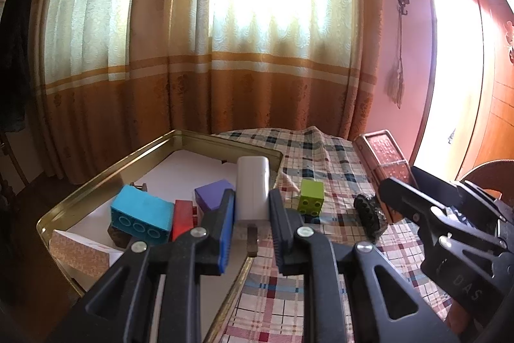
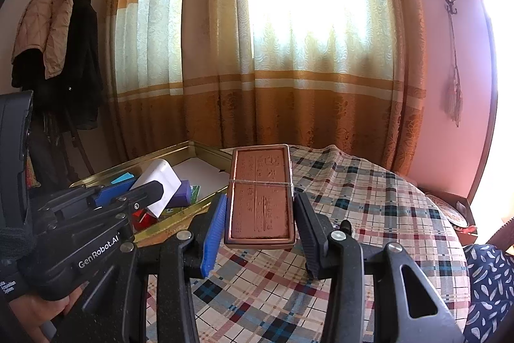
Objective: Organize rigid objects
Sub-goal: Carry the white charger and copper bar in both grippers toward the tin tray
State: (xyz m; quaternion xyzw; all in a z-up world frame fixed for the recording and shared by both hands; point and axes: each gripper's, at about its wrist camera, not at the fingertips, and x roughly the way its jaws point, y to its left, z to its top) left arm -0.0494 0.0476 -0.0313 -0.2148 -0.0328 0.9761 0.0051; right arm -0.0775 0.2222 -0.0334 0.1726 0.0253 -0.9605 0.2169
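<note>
My left gripper (image 1: 252,198) is shut on a white rectangular block (image 1: 252,182), held upright over the near right corner of the gold tray (image 1: 96,179). In the tray lie a blue brick (image 1: 141,214), a red block (image 1: 183,219) and a purple block (image 1: 213,193). A green brick (image 1: 311,198) and a black ridged object (image 1: 369,214) rest on the cloth to the right. My right gripper (image 2: 261,204) is shut on a brown embossed tin (image 2: 260,198) tied with string, held above the table. The right wrist view also shows the left gripper (image 2: 144,187) and its white block (image 2: 160,182).
A checked tablecloth (image 2: 353,198) covers the table, rumpled at the far edge. A patterned small box (image 1: 80,253) sits at the tray's near left corner. Curtains hang close behind the table, and coats (image 2: 54,31) hang at the left. A hand (image 2: 38,314) grips the left tool.
</note>
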